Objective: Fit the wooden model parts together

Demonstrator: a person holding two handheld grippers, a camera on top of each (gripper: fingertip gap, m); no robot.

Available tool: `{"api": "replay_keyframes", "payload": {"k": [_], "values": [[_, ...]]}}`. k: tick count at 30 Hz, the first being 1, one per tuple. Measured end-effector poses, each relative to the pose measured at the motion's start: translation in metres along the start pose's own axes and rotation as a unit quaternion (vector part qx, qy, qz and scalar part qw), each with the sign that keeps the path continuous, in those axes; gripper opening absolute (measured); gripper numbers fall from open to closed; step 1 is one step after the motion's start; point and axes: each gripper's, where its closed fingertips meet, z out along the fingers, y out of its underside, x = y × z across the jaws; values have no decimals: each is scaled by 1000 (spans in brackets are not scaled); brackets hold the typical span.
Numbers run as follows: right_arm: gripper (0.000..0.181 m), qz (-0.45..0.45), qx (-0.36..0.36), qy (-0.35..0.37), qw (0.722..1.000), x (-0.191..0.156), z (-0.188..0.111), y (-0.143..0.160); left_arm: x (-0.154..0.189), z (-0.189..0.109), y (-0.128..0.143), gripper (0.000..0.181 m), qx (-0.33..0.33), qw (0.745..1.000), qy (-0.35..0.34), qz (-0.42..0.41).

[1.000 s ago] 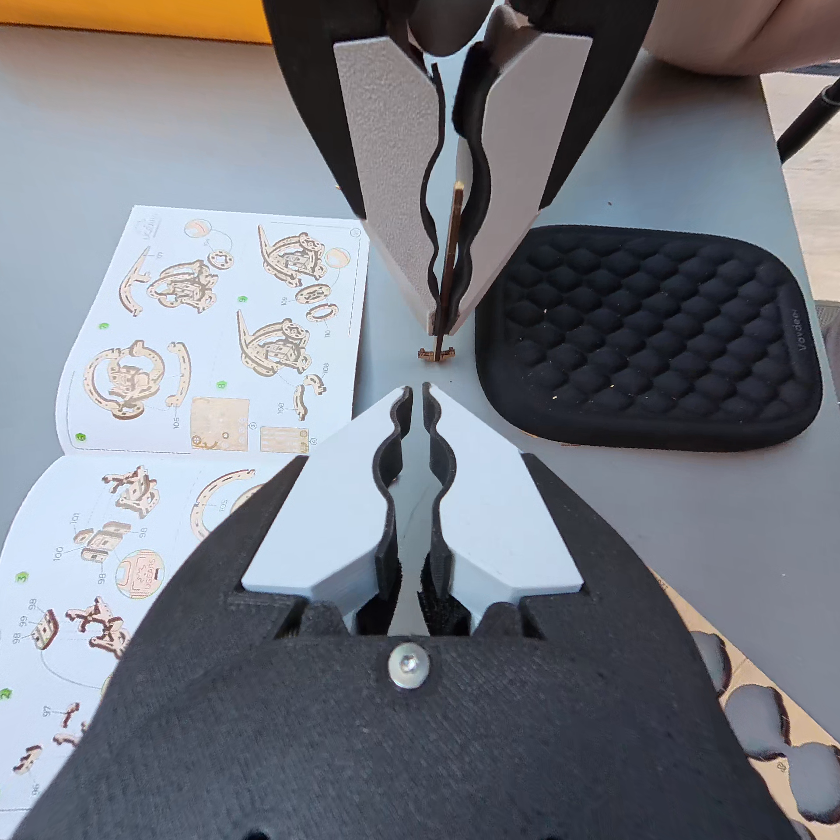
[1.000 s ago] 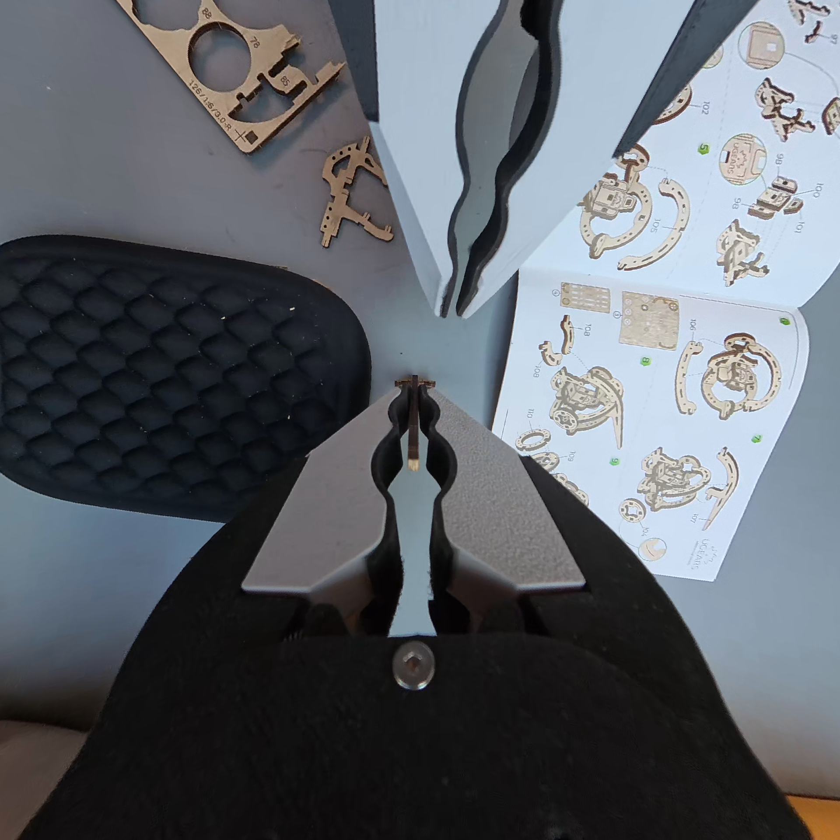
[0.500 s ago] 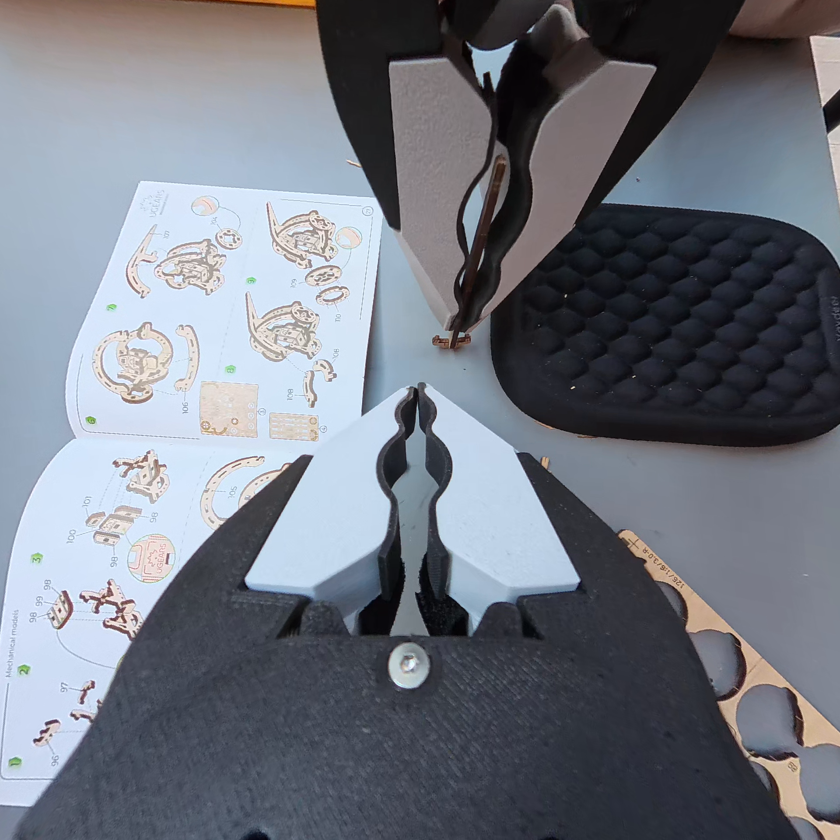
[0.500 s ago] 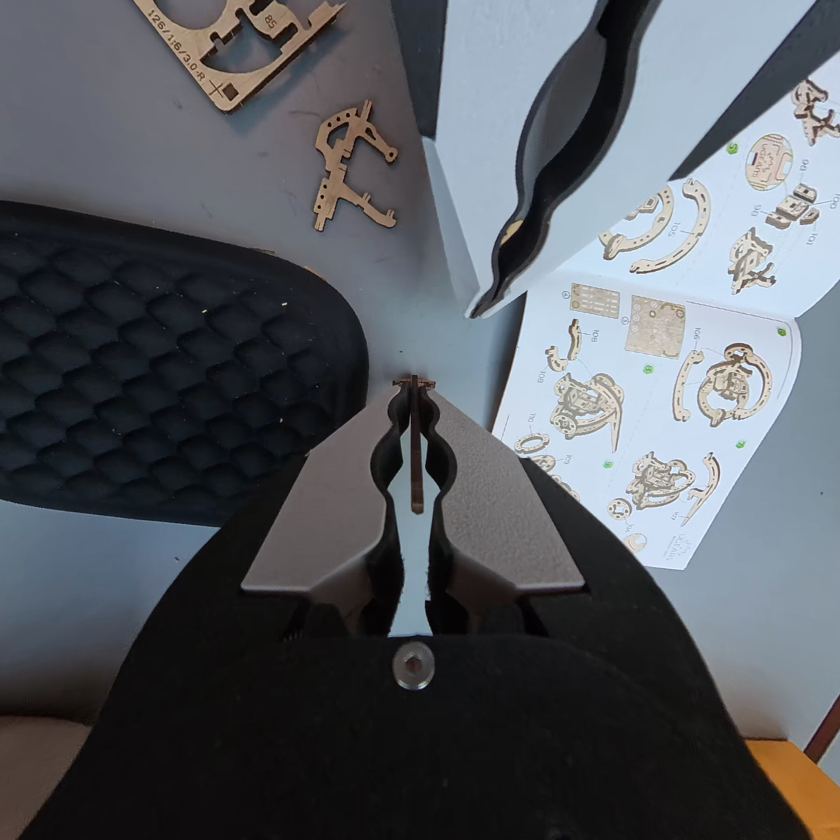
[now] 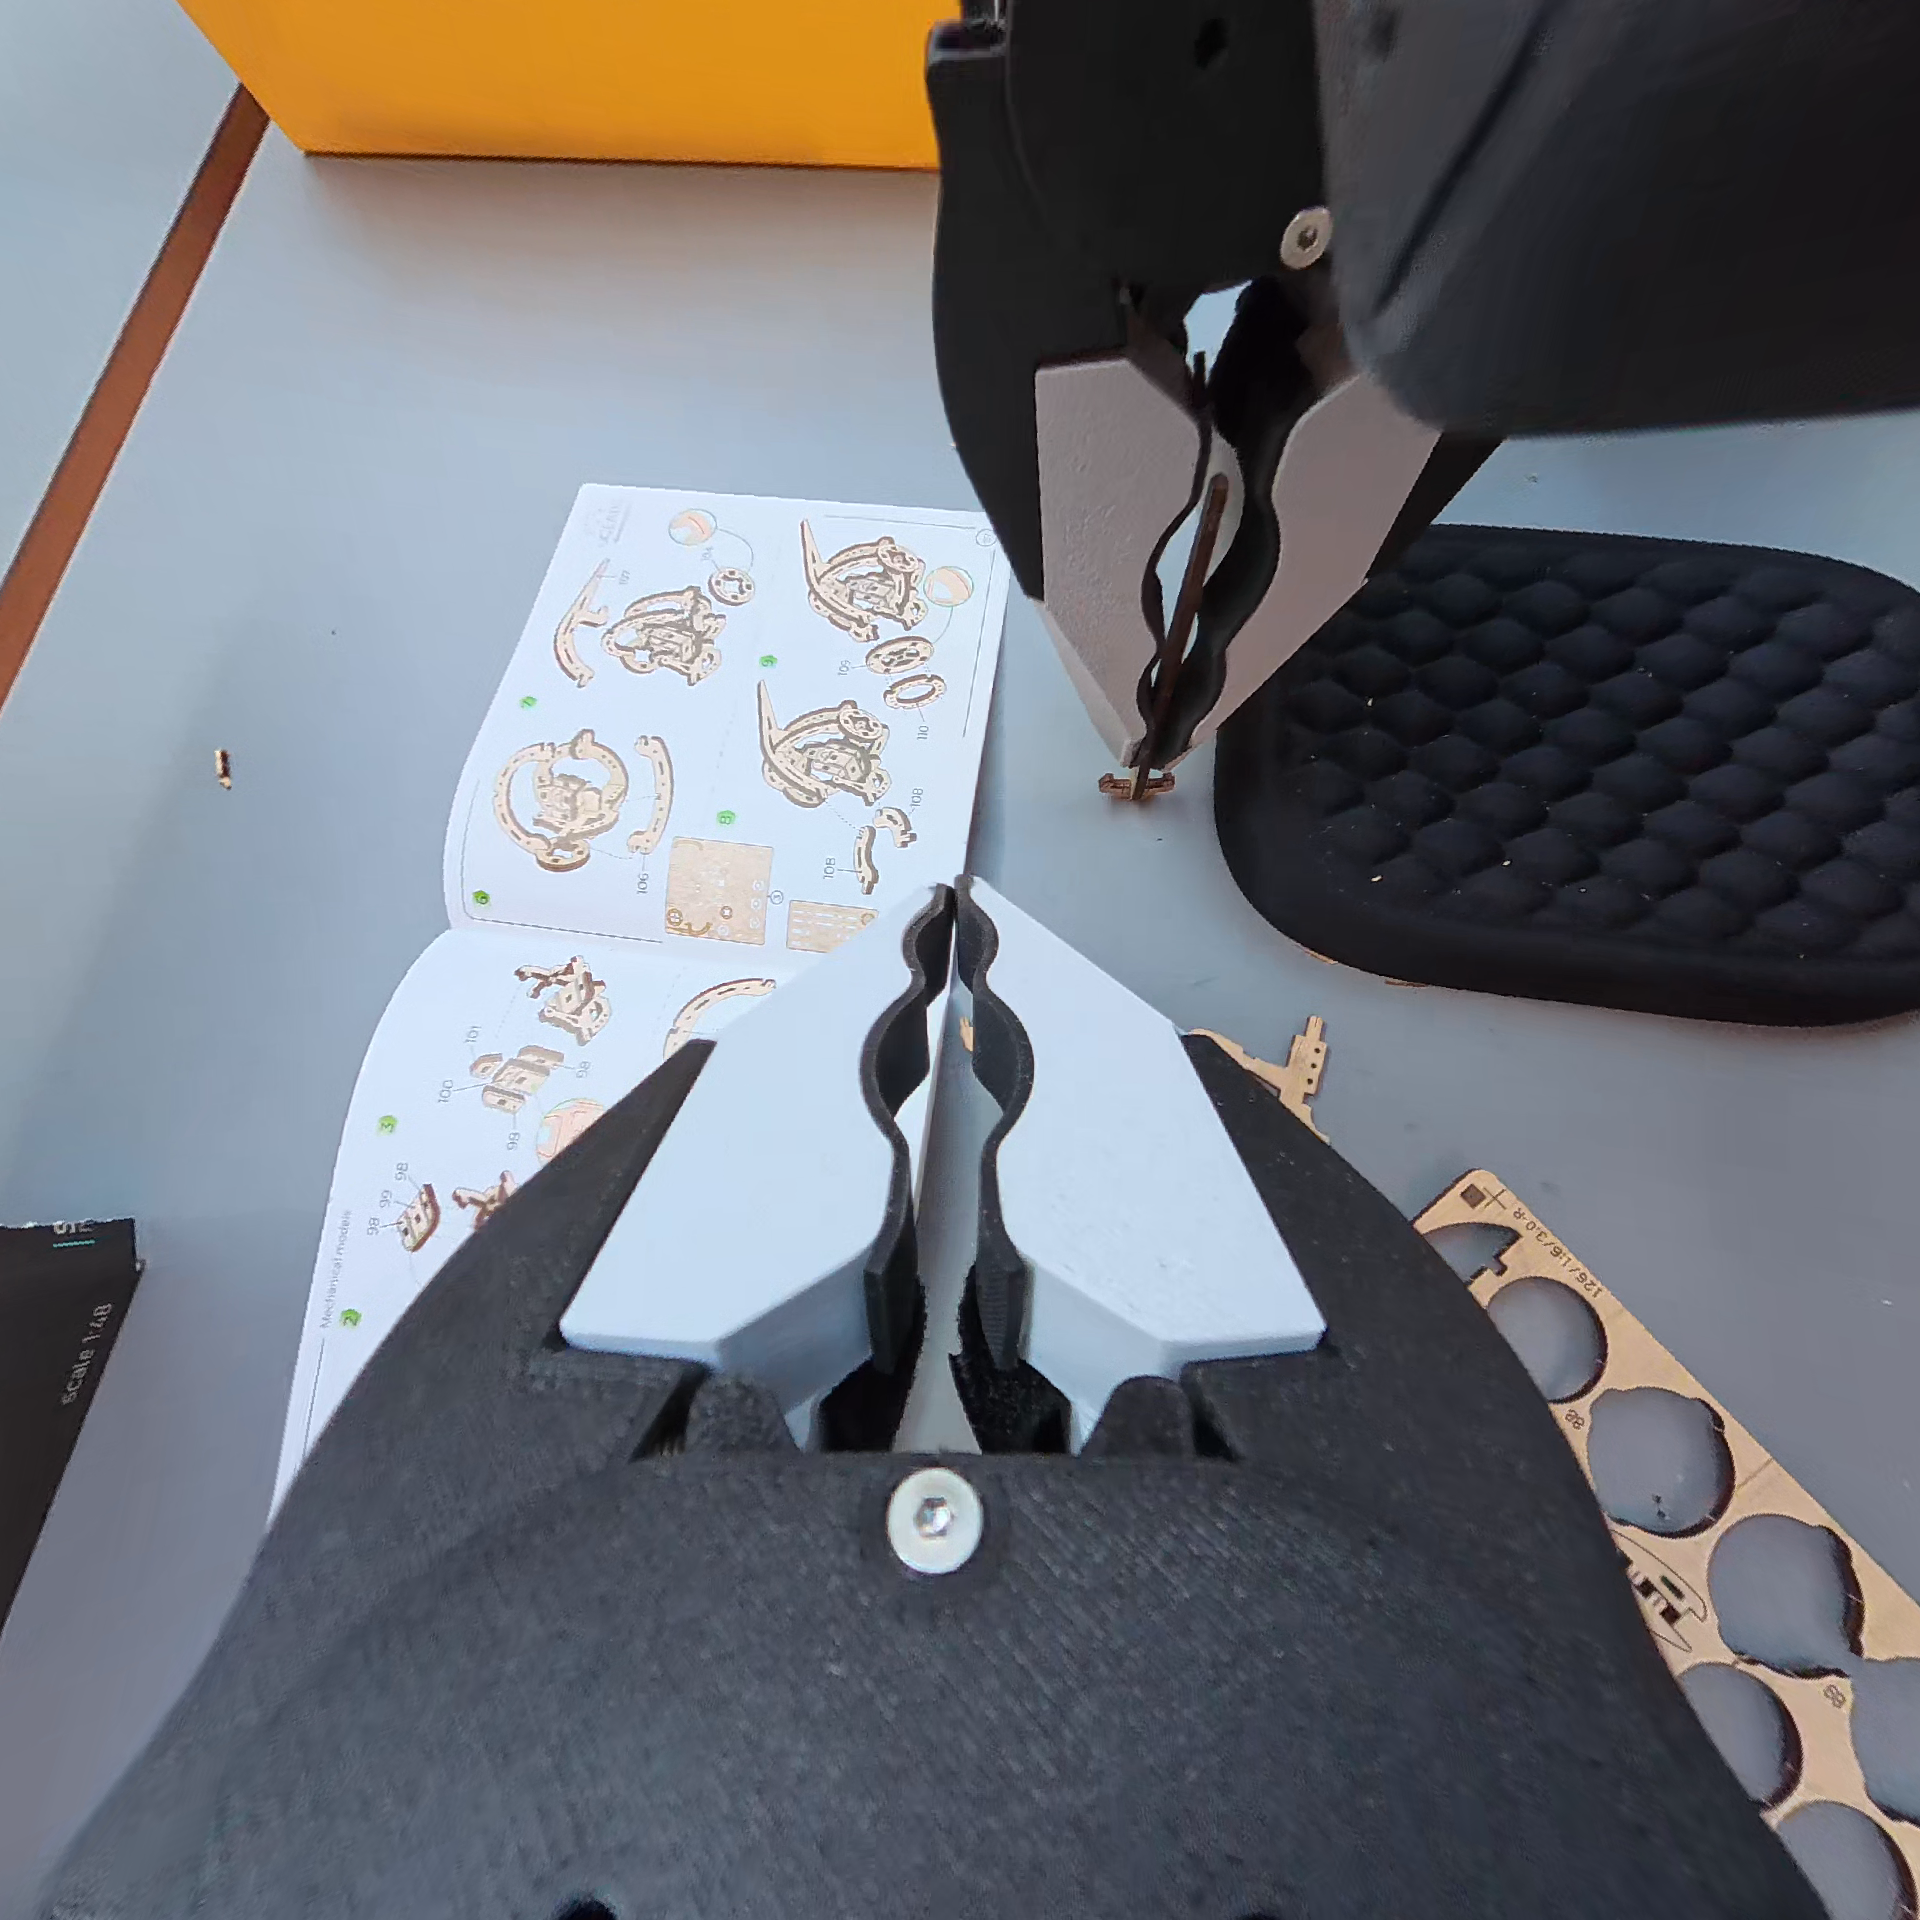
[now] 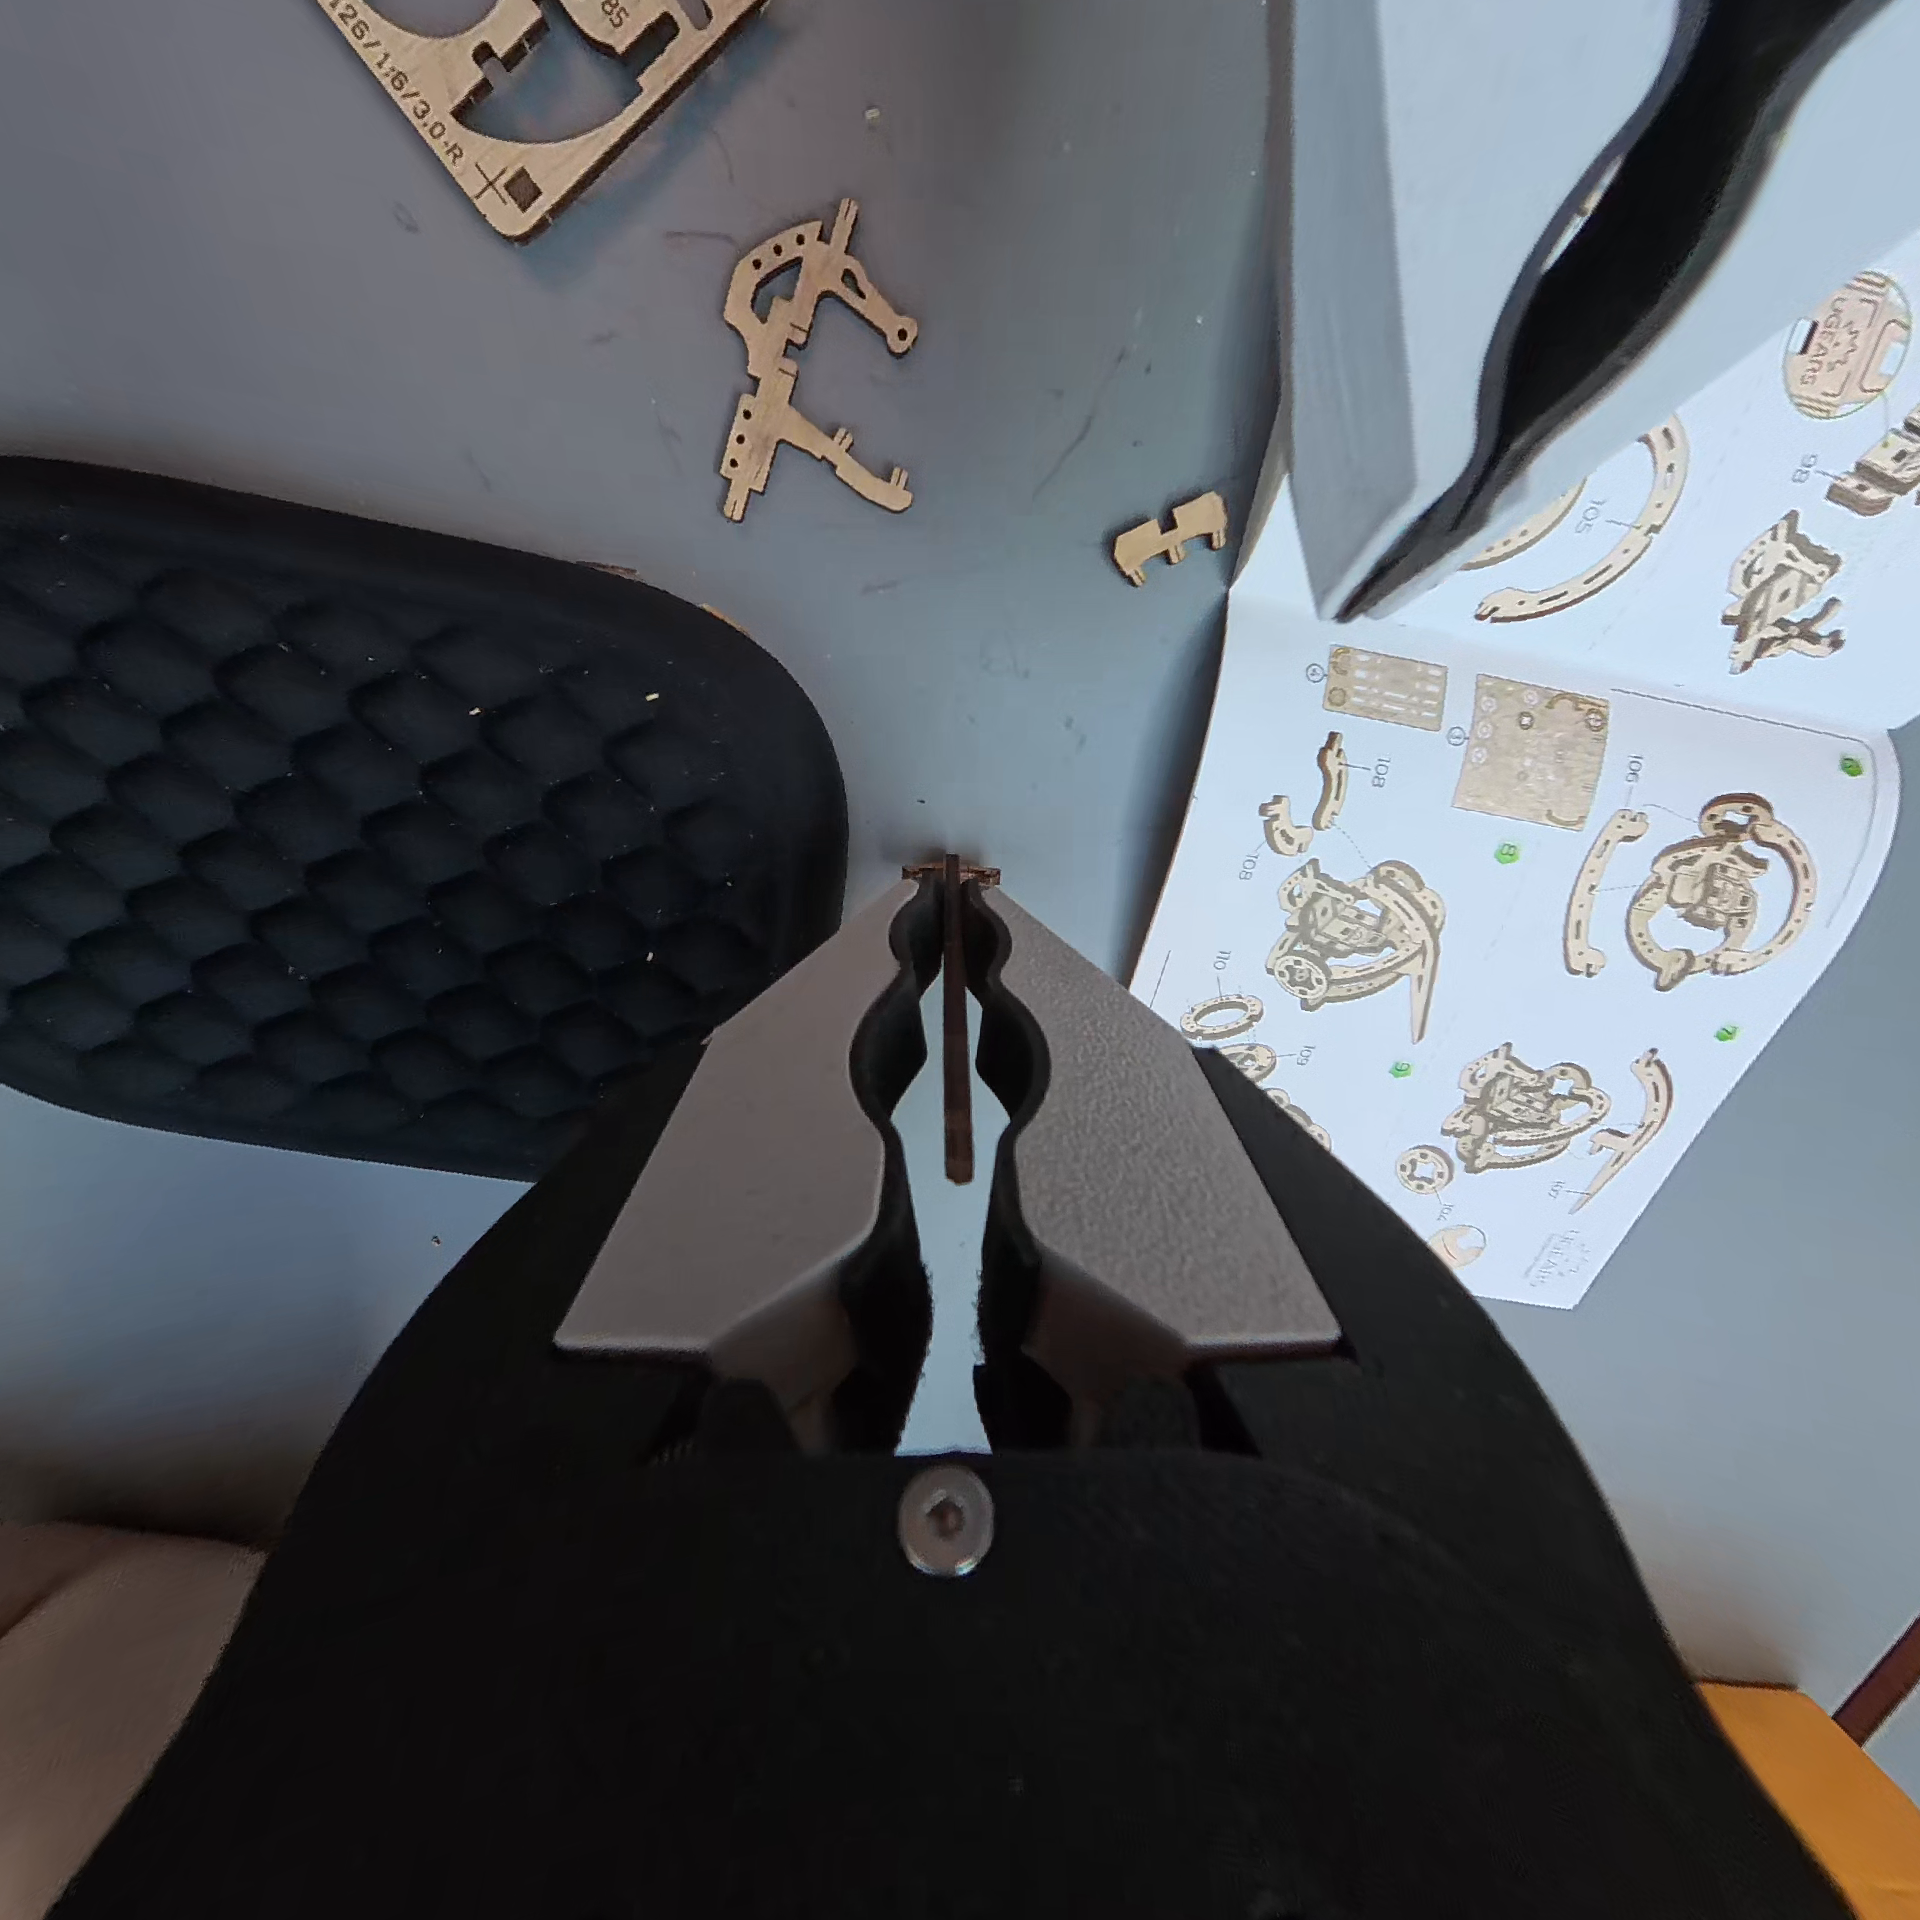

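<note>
My right gripper [image 6: 951,881] is shut on a thin wooden part [image 6: 954,1039] held on edge, with a small cross piece [image 5: 1138,784] at its tip, close above the grey table. In the left wrist view, the right gripper [image 5: 1153,753] is at the upper right, beside the black pad. My left gripper [image 5: 954,894] is shut with nothing seen in it and hovers over the booklet's edge. In the right wrist view, the left gripper [image 6: 1351,608] is at the upper right. A large curved wooden part [image 6: 800,364] and a small notched part [image 6: 1174,535] lie loose on the table.
A black quilted pad [image 5: 1610,779] lies to the right and an open instruction booklet [image 5: 623,727] to the left. A punched-out wooden sheet [image 5: 1558,1262] lies near right. A yellow box [image 5: 623,73] stands at the back, and a dark booklet [image 5: 52,1351] at the left edge. My right fingertips sit around 8 centimetres from my left ones.
My left gripper has drawn back from the right gripper and its jaws have closed. The right gripper still holds the wooden part. The small notched part has come into view on the table.
</note>
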Motion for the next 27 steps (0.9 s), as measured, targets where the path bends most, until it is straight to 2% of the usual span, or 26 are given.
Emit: {"api": "replay_keyframes", "payload": {"k": [3,9,10,11,12,13,15,19,21,23,25,27], "values": [[0,4,-16,-16,1000,0,1,-1,-6,-8,-1,0,5,1000,-10,-2],[0,-2,3,-35,999,-3,10,-11,-14,-21,-6,0,22,999,-22,-11],[14,-12,-91,-26,995,-4,17,16,-14,-23,-6,0,24,999,-23,-11],[0,-20,-57,-13,998,-4,17,4,-14,-24,-6,0,24,999,-24,-10],[0,-33,-76,21,996,4,15,10,-14,-24,-6,0,21,999,-24,-9],[1,-34,-56,34,997,7,10,4,-13,-25,-5,0,20,1000,-23,-9],[0,-20,-5,31,999,6,-1,-13,-14,-25,-6,0,20,999,-24,-8],[1,-7,27,23,999,6,-14,-12,-14,-26,-9,0,28,999,-22,-11],[1,17,88,-7,996,6,-18,-20,-13,-26,-8,0,25,999,-20,-15],[1,74,192,-46,978,14,-32,-33,-15,-25,-6,0,25,999,-19,-26],[1,138,329,-89,930,27,-63,-49,-11,-23,-9,5,44,998,2,-44],[1,149,483,-159,848,26,-117,-64,-3,-23,-17,10,82,993,42,-74]]}}
